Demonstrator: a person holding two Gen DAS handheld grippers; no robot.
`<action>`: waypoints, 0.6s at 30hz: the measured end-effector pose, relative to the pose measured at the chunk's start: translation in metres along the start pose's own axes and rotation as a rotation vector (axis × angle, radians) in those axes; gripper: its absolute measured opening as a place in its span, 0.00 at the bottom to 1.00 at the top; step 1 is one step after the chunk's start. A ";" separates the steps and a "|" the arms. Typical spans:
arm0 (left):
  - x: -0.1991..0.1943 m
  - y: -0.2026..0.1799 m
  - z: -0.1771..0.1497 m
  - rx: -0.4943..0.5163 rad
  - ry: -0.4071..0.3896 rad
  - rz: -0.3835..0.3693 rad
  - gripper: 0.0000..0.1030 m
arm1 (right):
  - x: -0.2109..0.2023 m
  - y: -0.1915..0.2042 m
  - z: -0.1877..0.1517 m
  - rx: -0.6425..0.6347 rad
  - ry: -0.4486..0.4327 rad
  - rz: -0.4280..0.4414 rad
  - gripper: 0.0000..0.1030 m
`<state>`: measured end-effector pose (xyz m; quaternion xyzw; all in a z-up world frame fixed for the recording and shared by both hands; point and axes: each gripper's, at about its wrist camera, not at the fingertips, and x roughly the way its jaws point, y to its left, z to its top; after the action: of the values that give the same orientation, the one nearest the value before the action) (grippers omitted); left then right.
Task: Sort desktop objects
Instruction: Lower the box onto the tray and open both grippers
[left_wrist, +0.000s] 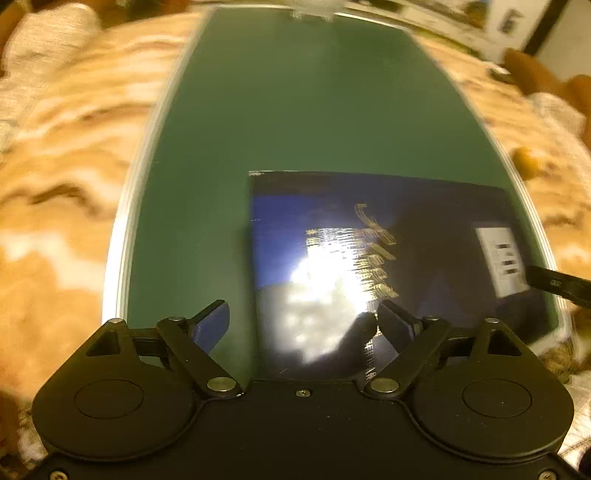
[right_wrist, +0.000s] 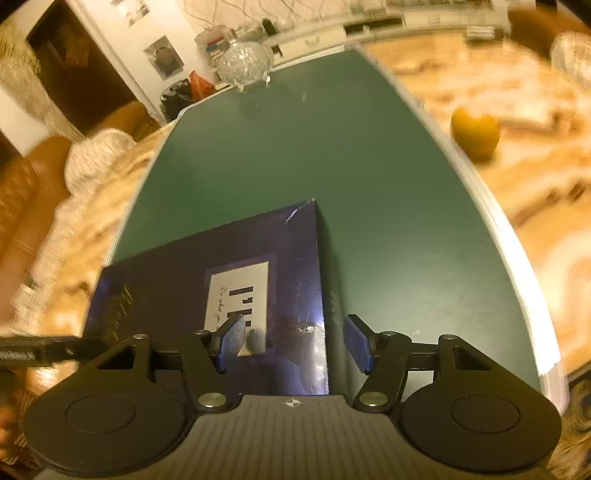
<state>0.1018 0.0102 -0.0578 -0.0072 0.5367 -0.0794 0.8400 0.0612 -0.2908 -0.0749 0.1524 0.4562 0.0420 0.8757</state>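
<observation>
A dark blue box (left_wrist: 388, 266) lies flat on a green mat (left_wrist: 295, 110) that covers part of the marble-patterned surface (left_wrist: 66, 177). In the left wrist view the box sits at the mat's near right part, close to its right edge, with gold lettering running up its glossy lid and a white label (left_wrist: 500, 260) near its right side; its long axis cannot be told. The left gripper (left_wrist: 301, 325) hovers over the box's near left edge, fingers (left_wrist: 212, 325) spread wide with nothing between them. The right gripper (right_wrist: 295, 341) is likewise wide open and empty, straddling the box's right edge, one finger above the label. A yellow fruit (right_wrist: 475, 134) rests on the surface right of the mat, and a glass vessel (right_wrist: 245, 62) stands at the mat's far end.
</observation>
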 end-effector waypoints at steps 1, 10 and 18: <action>-0.006 -0.004 -0.004 -0.001 -0.012 0.032 0.88 | -0.007 0.009 -0.004 -0.048 -0.024 -0.043 0.63; -0.027 -0.057 -0.033 0.087 -0.043 0.114 0.96 | -0.027 0.073 -0.041 -0.274 -0.066 -0.168 0.66; -0.002 -0.059 -0.043 0.102 0.027 0.094 0.96 | -0.011 0.080 -0.048 -0.264 -0.024 -0.206 0.66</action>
<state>0.0551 -0.0447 -0.0686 0.0618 0.5430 -0.0672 0.8347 0.0204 -0.2058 -0.0674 -0.0111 0.4493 0.0096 0.8933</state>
